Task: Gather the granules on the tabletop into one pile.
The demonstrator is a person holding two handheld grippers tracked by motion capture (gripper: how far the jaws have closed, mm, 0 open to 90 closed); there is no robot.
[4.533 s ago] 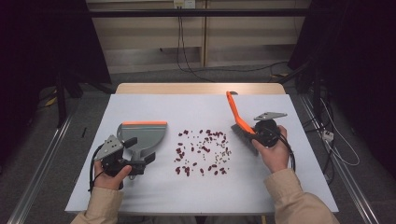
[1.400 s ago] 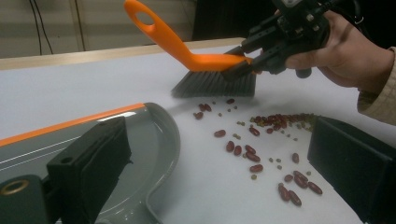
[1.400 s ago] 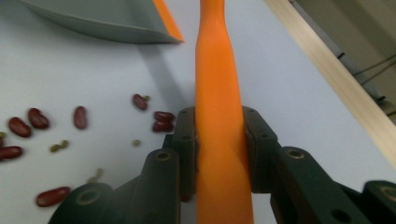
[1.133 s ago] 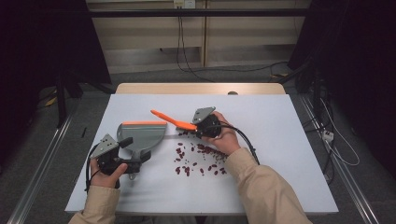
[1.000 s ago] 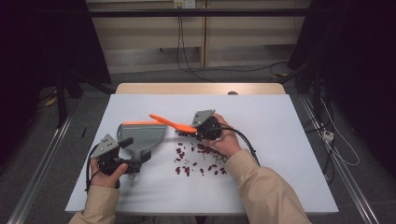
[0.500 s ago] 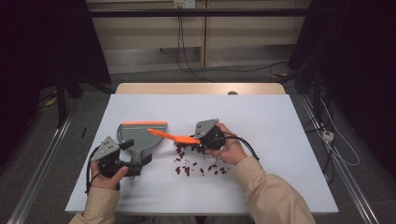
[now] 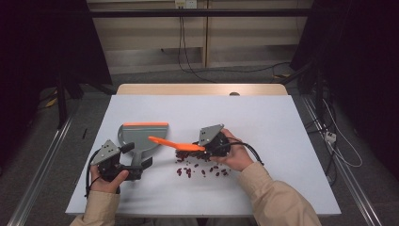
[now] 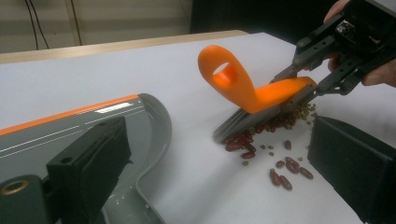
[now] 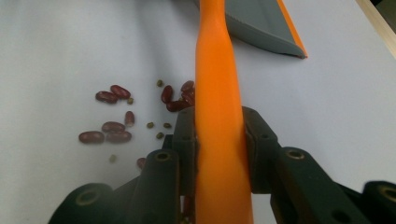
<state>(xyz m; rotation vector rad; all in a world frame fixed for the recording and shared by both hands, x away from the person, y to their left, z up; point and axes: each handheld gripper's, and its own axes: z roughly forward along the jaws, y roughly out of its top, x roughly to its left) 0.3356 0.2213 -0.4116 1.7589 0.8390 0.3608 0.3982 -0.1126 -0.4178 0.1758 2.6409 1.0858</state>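
High view: the right gripper clamps the orange brush, its bristles down on the beans, which lie just right of the dustpan. To sweep well, I'd keep the bristles flat and draw the beans toward the pan's open edge. The left gripper grasps the dustpan's handle. From what shows, the pan looks empty.

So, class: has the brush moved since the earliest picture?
Yes. The brush, clamped in the right gripper, has gone from the table's right side leftward to the beans, near the dustpan.
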